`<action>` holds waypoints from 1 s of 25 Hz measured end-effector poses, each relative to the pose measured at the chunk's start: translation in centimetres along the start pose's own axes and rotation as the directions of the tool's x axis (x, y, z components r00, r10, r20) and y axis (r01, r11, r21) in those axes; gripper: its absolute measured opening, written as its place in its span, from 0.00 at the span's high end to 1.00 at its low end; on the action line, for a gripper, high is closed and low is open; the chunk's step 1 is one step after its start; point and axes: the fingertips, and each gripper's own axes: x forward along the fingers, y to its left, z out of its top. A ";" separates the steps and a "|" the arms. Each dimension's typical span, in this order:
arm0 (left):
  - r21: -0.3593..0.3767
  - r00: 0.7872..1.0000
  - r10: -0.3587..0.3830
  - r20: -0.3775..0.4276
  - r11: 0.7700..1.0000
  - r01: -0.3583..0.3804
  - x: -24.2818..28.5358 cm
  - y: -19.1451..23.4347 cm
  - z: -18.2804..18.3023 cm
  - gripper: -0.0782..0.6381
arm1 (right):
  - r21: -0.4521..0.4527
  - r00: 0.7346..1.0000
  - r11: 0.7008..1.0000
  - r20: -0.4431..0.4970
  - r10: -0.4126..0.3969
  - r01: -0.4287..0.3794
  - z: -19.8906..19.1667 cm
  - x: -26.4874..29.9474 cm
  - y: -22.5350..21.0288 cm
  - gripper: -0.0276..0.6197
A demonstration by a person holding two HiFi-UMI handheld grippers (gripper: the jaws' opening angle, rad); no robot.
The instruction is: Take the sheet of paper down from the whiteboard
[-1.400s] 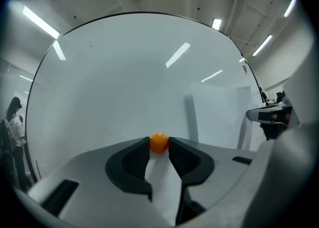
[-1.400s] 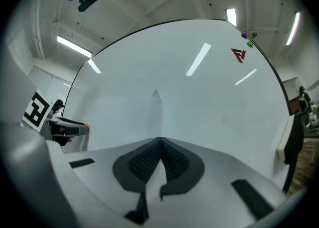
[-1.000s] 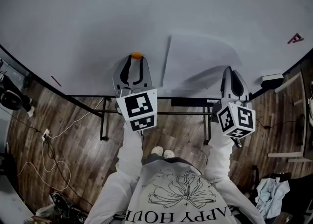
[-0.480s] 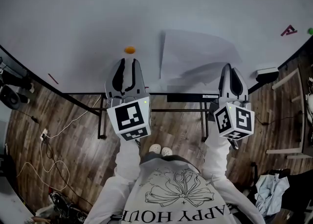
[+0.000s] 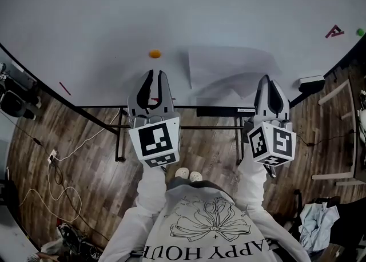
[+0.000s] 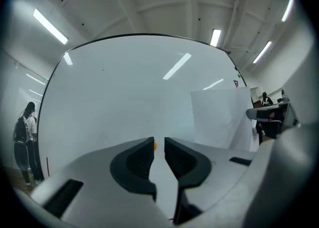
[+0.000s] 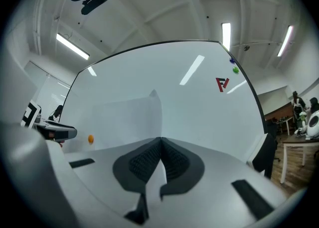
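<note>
Paper (image 7: 127, 120) is pinched in right fingers (image 7: 144, 165), hidden overhead; left fingers (image 6: 134, 165), closing, gape empty.

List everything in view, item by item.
whiteboard: one, white, filling the view ahead
sheet of paper: one, white, curling off the whiteboard, right of centre
magnet: one, orange, on the whiteboard left of the sheet
mark: one, red, whiteboard's far right
dot: one, green, beside the mark
cables: several, pale, on the floor at left
left claw: one, grey, jaws just closing to a narrow gap, nothing between
right claw: one, grey, shut on the sheet's edge
</note>
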 end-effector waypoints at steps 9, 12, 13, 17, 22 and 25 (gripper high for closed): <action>-0.008 1.000 -0.004 0.001 1.000 0.004 -1.4 0.3 -0.1 0.81 | 0.010 1.000 1.000 0.007 0.012 -0.012 0.4 -1.1 0.9 0.95; -0.009 1.000 -0.005 0.006 1.000 0.005 -1.7 0.2 0.1 0.81 | 0.011 1.000 1.000 0.010 0.011 -0.012 0.7 -1.4 1.1 0.95; -0.009 1.000 -0.006 0.007 1.000 0.006 -1.7 0.2 0.2 0.81 | 0.010 1.000 1.000 0.010 0.012 -0.012 0.7 -1.5 1.2 0.95; -0.010 1.000 -0.010 0.010 1.000 0.010 -1.8 0.4 0.2 0.81 | 0.003 1.000 1.000 0.011 0.015 -0.015 0.7 -1.4 1.6 0.95; -0.008 1.000 -0.016 0.012 1.000 0.016 -1.9 0.3 0.3 0.81 | 0.001 1.000 1.000 0.010 0.017 -0.017 0.7 -1.3 1.7 0.95; -0.006 1.000 -0.016 0.014 1.000 0.016 -1.8 0.5 0.4 0.81 | -0.002 1.000 1.000 0.012 0.021 -0.021 0.8 -1.1 1.9 0.95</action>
